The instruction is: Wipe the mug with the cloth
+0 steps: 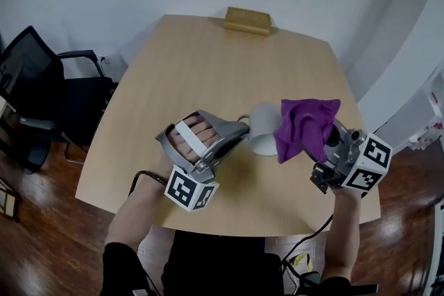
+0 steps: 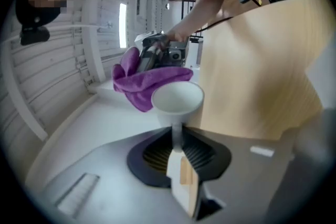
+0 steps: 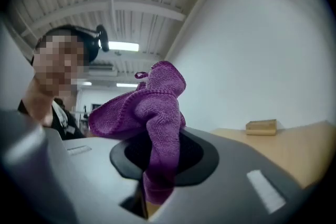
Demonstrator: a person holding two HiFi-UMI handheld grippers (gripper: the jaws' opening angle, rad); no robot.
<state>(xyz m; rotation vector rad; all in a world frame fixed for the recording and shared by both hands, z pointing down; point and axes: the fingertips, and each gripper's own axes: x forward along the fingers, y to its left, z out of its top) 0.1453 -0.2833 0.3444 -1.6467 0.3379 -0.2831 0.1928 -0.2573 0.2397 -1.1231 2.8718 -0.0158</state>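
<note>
A white mug hangs in the air over the table, tipped on its side. My left gripper is shut on its handle, and the open mouth of the white mug faces that gripper's camera. A purple cloth is bunched against the mug's right side. My right gripper is shut on the purple cloth, which drapes up and over its jaws and hides the fingertips. In the left gripper view the purple cloth lies just behind the mug's rim.
The light wooden table lies under both grippers. A small wooden block stands at its far edge, also the wooden block in the right gripper view. A black office chair stands at the left, on a dark wood floor.
</note>
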